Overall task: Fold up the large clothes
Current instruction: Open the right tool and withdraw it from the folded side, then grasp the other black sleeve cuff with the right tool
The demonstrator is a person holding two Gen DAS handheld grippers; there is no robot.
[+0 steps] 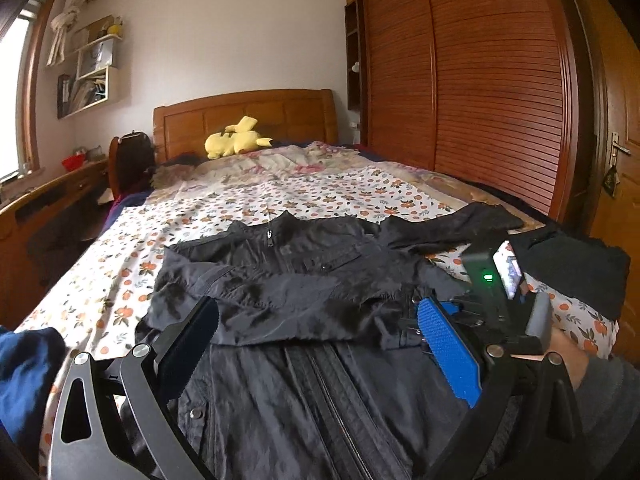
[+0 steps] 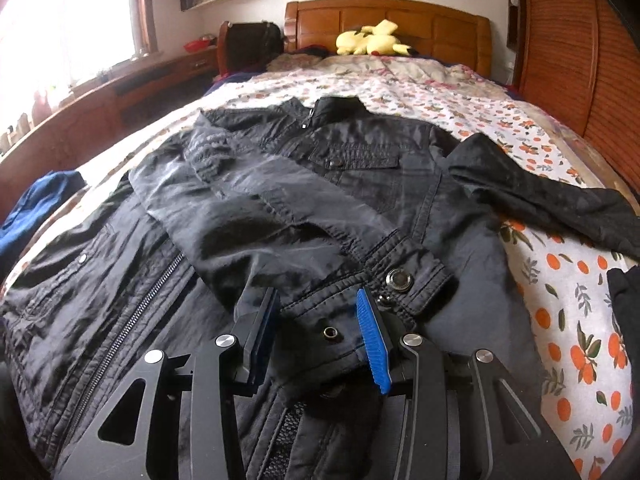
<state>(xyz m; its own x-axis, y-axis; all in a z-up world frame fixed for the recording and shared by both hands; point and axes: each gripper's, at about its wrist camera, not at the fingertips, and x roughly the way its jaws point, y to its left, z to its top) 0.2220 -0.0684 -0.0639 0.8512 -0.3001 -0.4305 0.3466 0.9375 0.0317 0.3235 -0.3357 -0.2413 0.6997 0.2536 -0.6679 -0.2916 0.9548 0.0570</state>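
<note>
Ahead of both tools, a black jacket (image 2: 280, 184) lies front-up on the floral bed cover (image 1: 240, 200), zipped, collar far. One sleeve is folded across the chest; its snap cuff (image 2: 360, 304) sits between the right tool's (image 2: 320, 336) fingers, which are partly apart, cloth passing between them. Left tool (image 1: 320, 344) spread wide over the hem, gripping nothing. The other sleeve (image 2: 540, 192) trails toward the right edge; bare cover beyond the collar.

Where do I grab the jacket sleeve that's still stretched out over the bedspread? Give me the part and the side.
Take the outstretched sleeve near its cuff end, coming in from the wardrobe side of the bed. It lies flat on the bedspread, angled away from the jacket body with nothing on top, so its far end is free to pinch across the width and swing inward.
</note>
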